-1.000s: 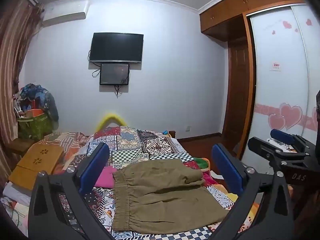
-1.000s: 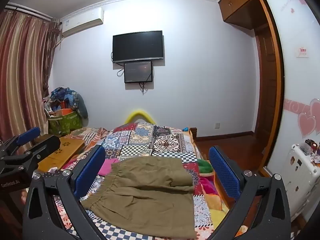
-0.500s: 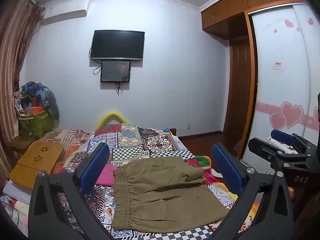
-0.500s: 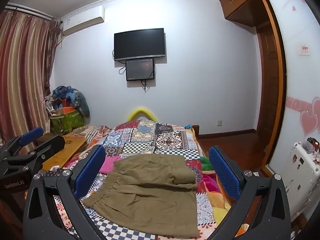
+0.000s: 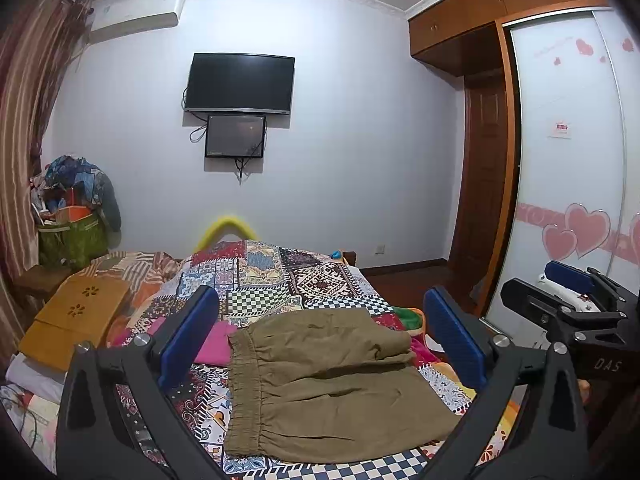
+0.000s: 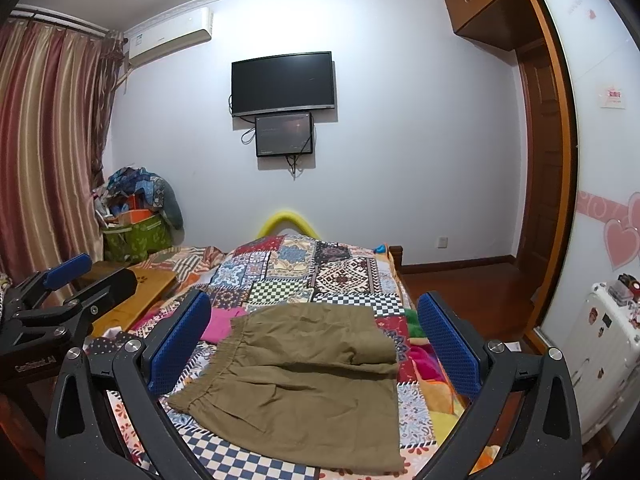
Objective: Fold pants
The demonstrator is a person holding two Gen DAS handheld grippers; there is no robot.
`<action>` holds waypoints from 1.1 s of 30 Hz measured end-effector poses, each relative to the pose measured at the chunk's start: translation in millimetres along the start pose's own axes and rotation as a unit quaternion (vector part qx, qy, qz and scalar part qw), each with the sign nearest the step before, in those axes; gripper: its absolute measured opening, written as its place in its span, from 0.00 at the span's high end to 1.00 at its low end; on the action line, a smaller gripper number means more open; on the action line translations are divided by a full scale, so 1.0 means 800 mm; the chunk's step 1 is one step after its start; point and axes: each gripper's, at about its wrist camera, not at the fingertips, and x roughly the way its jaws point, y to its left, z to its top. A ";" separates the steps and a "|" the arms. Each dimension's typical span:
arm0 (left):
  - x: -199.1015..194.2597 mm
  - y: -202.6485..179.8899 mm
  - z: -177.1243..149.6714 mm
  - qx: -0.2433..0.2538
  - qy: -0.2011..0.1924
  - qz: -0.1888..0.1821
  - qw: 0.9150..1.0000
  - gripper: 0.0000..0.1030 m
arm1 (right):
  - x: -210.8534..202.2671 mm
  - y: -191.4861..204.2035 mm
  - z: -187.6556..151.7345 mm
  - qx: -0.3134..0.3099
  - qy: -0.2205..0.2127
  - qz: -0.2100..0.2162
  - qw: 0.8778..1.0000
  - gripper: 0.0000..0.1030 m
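Pale walls close off the far end of a bedroom, with a dark television (image 5: 241,83) mounted above a smaller screen (image 5: 235,136), striped curtains (image 6: 48,140) on the left and a wooden wardrobe (image 5: 486,168) on the right. A patchwork quilt (image 5: 280,276) covers the bed, and the olive pants (image 5: 328,384) lie flat on its near end — folded into a compact, roughly square bundle. Their gathered elastic waistband (image 5: 244,392) runs down the left edge, and a doubled layer of cloth makes a thicker ridge across the far half. A pink cloth (image 5: 218,342) pokes out just beside the far-left corner of the pants.

The left gripper (image 5: 320,340) hangs above the near end of the bed, level and pointing toward the far wall, its blue-padded jaws spread wide with nothing between them. The right gripper (image 6: 316,340) is held the same way — jaws wide apart, holding nothing, clear of the cloth. Each shows at the edge of the other's view, so they sit side by side, apart.
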 end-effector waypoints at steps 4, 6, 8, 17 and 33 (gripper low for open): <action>0.000 0.000 -0.002 -0.002 0.000 0.000 1.000 0.00 | 0.001 0.002 -0.001 -0.002 0.002 0.001 1.000 0.00; 0.002 0.002 -0.002 -0.003 0.001 0.000 1.000 0.00 | 0.001 0.002 -0.001 -0.002 0.002 0.002 1.000 0.00; 0.003 0.002 -0.002 -0.004 0.002 -0.001 1.000 0.00 | 0.001 0.003 -0.001 -0.002 0.002 0.002 1.000 0.00; 0.004 0.003 -0.001 -0.005 0.002 -0.001 1.000 0.00 | 0.002 0.002 0.000 -0.001 0.003 0.002 1.000 0.00; 0.005 0.004 0.000 -0.004 0.003 -0.001 1.000 0.00 | 0.005 0.001 0.000 -0.002 0.006 0.003 1.000 0.00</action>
